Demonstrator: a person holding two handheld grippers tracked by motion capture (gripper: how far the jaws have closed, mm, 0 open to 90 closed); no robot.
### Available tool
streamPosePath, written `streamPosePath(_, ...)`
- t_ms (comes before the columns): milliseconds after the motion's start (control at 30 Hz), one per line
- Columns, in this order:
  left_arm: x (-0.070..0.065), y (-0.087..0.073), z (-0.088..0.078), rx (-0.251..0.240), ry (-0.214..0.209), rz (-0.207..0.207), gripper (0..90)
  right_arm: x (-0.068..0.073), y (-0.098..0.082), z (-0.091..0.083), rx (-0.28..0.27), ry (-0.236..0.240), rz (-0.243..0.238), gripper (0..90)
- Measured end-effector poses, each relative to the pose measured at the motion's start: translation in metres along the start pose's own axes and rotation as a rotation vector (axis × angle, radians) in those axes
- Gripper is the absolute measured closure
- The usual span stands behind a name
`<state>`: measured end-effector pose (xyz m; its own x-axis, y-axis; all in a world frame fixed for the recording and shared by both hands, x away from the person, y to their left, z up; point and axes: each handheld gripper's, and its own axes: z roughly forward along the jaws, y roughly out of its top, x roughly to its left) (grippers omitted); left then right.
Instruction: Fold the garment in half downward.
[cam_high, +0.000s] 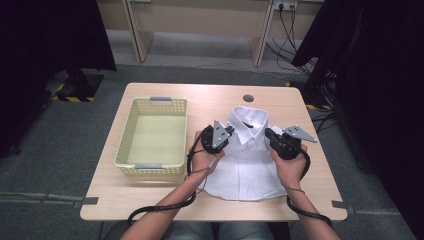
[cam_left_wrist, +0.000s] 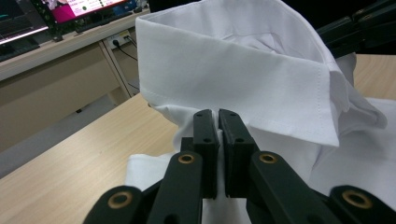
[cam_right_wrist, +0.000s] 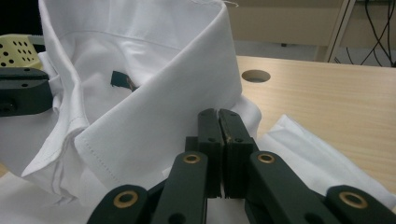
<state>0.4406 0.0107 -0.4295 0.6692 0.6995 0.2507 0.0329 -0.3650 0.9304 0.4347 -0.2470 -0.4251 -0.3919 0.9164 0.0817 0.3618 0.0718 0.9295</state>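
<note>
High view: pale wooden table on grey carpet.

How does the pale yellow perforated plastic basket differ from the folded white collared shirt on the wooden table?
The pale yellow perforated plastic basket is rigid with upright walls; the folded white collared shirt is soft and lies flat apart from its raised collar. The basket stands untouched at the left; the shirt lies between both tongs. Both rest on the wooden table.

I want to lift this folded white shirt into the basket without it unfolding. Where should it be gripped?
Probably at both shoulders of the folded white shirt, just under the collar, one hand-held gripper coming in from each side. The collar stands up stiffly there, and a grip on both sides keeps the fold level.
</note>
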Motion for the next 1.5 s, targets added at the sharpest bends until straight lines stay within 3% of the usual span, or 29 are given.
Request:
streamPosePath(700, -0.017, -0.019, -0.006, 0.058, -0.029, 0.077, 85.5, 0.005, -0.024, -0.005, 0.067, 0.026, 0.000, 86.8)
streamPosePath(900, -0.022, -0.021, -0.008, 0.067, -0.047, 0.103, 85.5, 0.002, -0.024, -0.014, 0.073, 0.046, 0.020, 75.6)
streamPosePath(1067, -0.025, -0.025, -0.008, 0.086, -0.058, 0.112, 85.4, -0.005, -0.002, -0.022, 0.035, 0.054, 0.057, 64.1)
streamPosePath(1233, -0.024, -0.024, -0.007, 0.095, -0.061, 0.110, 85.3, -0.009, 0.018, -0.008, 0.136, 0.062, 0.058, 58.5)
streamPosePath(1367, -0.024, -0.024, -0.008, 0.097, -0.064, 0.113, 85.1, -0.010, 0.023, 0.013, 0.245, 0.058, 0.050, 58.1)
streamPosePath(1500, -0.024, -0.024, -0.008, 0.100, -0.068, 0.110, 85.0, -0.014, 0.025, 0.031, 0.320, 0.041, 0.056, 60.1)
